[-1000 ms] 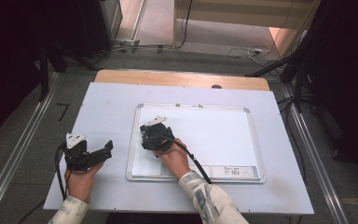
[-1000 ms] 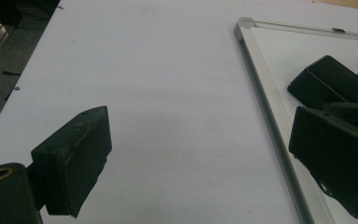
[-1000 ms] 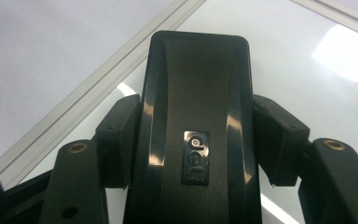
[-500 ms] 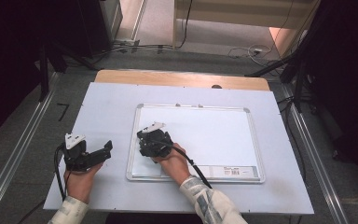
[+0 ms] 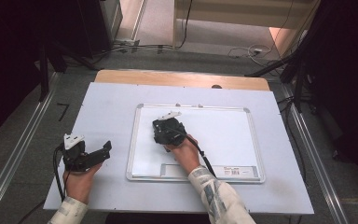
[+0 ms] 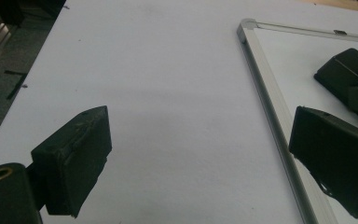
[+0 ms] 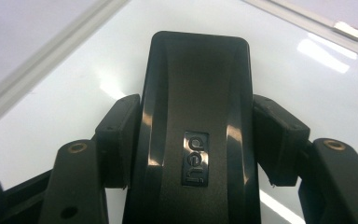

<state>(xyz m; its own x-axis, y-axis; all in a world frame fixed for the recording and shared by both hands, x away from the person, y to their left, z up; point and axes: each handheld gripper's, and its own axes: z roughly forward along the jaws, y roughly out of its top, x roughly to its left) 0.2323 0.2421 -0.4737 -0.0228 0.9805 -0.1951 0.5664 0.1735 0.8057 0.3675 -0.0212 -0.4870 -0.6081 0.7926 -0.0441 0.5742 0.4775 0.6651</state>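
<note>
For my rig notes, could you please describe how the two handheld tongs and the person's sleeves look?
Both tongs, left and right, are black with blocky jaws, a pale three-cornered plate on top, and a black trailing cable. The sleeves are light with a faint pattern.

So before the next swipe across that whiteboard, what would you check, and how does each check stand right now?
1. Black eraser clamped between the right gripper pads: ok, a pad presses on each side.
2. Eraser over the whiteboard, inside its frame: ok.
3. Eraser face flat against the board: cannot tell, its underside is hidden.
4. Left gripper off the board, on the table: ok, jaws open with nothing between them.
5. Marks left to wipe: cannot tell; the surface looks plain white.
</note>
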